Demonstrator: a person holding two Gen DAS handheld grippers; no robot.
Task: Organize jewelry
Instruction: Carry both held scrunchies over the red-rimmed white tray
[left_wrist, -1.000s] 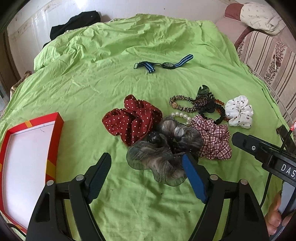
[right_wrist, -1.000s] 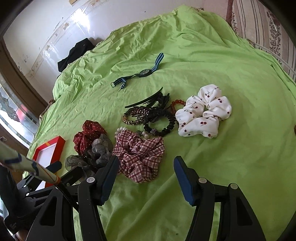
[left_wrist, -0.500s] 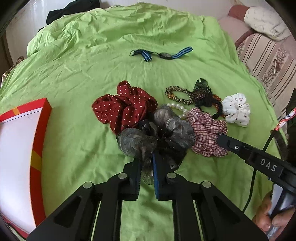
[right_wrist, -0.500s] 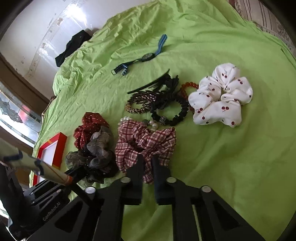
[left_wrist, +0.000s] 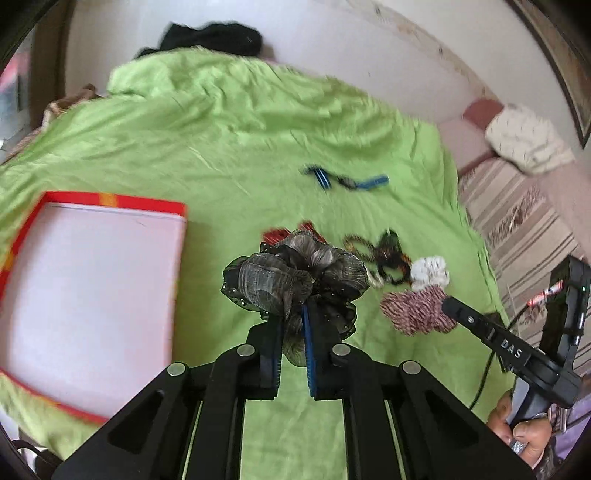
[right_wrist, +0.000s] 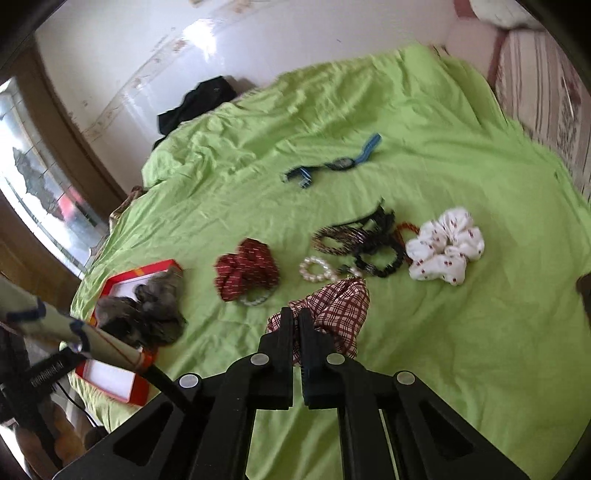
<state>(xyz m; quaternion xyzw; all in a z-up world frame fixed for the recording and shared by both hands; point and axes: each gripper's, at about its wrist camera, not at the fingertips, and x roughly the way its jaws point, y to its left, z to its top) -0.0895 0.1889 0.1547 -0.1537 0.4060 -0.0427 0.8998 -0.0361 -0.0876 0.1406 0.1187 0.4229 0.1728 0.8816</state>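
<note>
Both claws were pinching scrunchies, the left gripper (left_wrist: 291, 347) a grey scrunchie (left_wrist: 291, 280), the right gripper (right_wrist: 296, 332) a plaid scrunchie (right_wrist: 332, 310), seemingly bound for the red-rimmed box (left_wrist: 110, 201).

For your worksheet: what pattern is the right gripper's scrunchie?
Red-and-white plaid scrunchie, clearest in the right wrist view.
</note>
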